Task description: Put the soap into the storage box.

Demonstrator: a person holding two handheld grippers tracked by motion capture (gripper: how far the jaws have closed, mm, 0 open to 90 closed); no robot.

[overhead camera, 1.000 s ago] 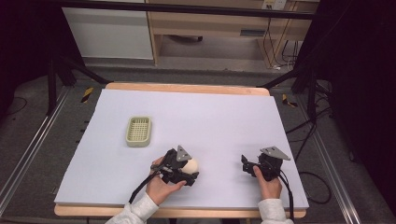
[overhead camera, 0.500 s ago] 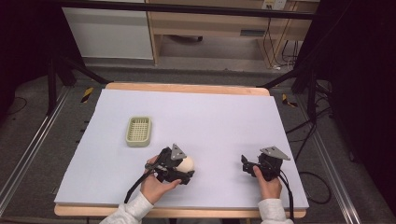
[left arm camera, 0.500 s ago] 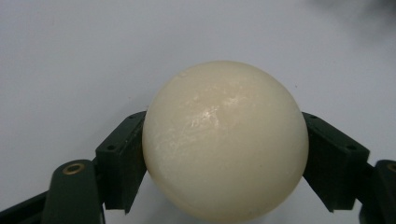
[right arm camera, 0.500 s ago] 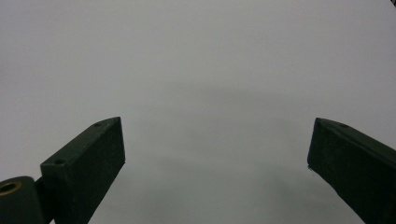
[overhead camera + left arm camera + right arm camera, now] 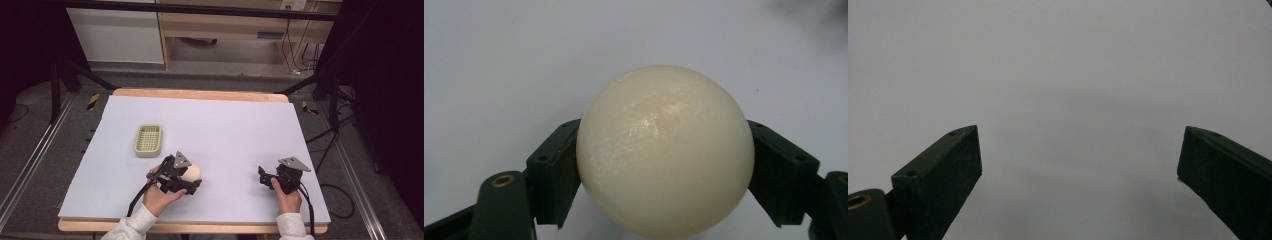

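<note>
Moved: left gripper and its round ball have slid a little toward the person's left and nearer the basket since a second ago; the right gripper has stayed in its place.
Ball: smooth, round, cream-white ball, shiny on top, sits right between the left jaws and bulges out past them.
Left jaws: two dark green blocks pinch the ball, one pressed on each side of it.
Left hand: left hand holds the black gripper from behind, low over the table, with a white sleeve at the wrist.
Right gripper: right gripper is black with a grey three-cornered plate on top and sits low over the table, well apart from the left one.
Right jaws: spread wide, with just bare table between them in the right gripper view.
Right hand: right hand grips it from behind, and a black cable trails back past the wrist.
Basket: small pale green plastic basket with a grid floor lies flat on the table, ahead of the left jaws and a bit to their left, not touching them.
Table: wide flat table with a pale lilac-white top and a wooden edge, under both pairs of jaws.
</note>
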